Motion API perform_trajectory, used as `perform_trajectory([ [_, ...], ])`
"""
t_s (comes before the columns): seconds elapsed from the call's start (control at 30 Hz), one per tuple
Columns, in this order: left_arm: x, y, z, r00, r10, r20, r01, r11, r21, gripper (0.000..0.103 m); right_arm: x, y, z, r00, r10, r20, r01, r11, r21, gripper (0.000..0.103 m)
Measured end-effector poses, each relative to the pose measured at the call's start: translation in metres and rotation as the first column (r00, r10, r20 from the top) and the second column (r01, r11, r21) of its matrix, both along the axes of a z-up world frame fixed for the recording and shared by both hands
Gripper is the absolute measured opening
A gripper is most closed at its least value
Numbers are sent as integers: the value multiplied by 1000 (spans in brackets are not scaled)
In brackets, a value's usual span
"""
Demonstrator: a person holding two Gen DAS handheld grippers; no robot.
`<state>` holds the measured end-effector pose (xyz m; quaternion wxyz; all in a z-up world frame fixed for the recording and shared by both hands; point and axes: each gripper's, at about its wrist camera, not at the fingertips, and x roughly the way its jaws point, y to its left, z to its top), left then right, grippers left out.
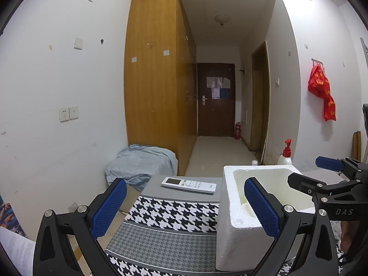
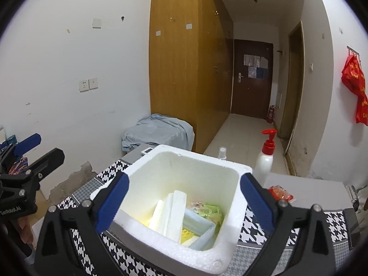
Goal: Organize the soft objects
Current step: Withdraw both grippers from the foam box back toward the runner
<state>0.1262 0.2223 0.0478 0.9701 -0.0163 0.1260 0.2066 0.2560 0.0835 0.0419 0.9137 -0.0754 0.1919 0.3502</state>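
Observation:
A white foam box (image 2: pixel 174 168) stands on a houndstooth-covered table (image 2: pixel 333 223). It holds soft packs: white tissue packs (image 2: pixel 171 216), a green packet (image 2: pixel 207 211), a yellow packet and pale blue packs. My right gripper (image 2: pixel 184 202) is open over the box with nothing between its blue pads, which flank the box's side walls. A red packet (image 2: pixel 280 193) lies on the table right of the box. My left gripper (image 1: pixel 186 207) is open and empty, low over the table just left of the foam box (image 1: pixel 232 207). The right gripper (image 1: pixel 312 172) shows at that view's right edge.
A white remote control (image 1: pixel 188 185) lies on the table's far side. A red-capped pump bottle (image 2: pixel 264 161) and a small spray bottle (image 2: pixel 222 153) stand behind the box. A crumpled blue cloth (image 1: pixel 140 165) lies on the floor by the wooden wardrobe (image 1: pixel 151 80).

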Motion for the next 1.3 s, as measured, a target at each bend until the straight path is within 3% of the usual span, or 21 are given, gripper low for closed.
perform_trajectory([
  [0.7, -26, -34, 16, 999, -33, 29, 32, 999, 24, 102, -34, -41, 18, 999, -27, 32, 25, 998, 58, 103],
  [1.3, -63, -84, 22, 994, -75, 75, 72, 997, 42, 102, -95, -101, 26, 993, -47, 112, 35, 994, 105, 103],
])
